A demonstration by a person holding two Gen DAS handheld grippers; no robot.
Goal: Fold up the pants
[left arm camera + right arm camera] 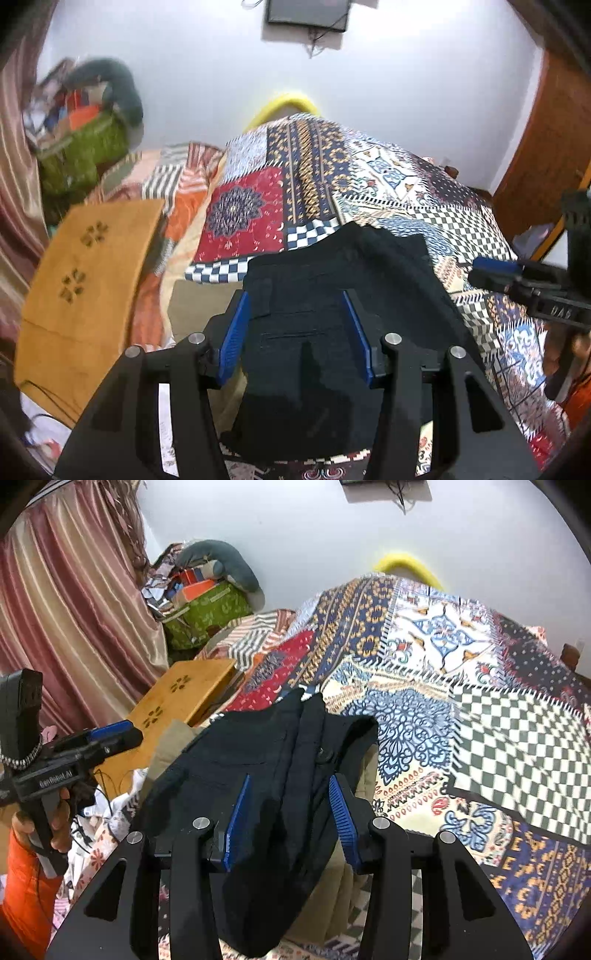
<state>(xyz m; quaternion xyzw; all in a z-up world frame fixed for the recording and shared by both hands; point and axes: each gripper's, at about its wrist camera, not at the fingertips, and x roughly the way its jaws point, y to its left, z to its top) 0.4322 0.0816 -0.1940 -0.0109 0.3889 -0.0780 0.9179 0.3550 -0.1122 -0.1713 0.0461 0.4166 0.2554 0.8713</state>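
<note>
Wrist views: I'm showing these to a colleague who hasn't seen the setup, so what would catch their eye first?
Probably the black pants lying in the foreground between each gripper's blue pads, dark against the bright patchwork bedspread that fills the middle and right. Next, the orange wooden board at the left and the striped pink curtain behind it.

White wall (295, 528), pink curtain (66, 602), patchwork bedspread (461, 716), wooden door (546, 140).

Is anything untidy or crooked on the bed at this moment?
Yes. The black pants lie bunched, with one edge curled over, on beige cloth. A wooden lap table sits tilted beside them.
</note>
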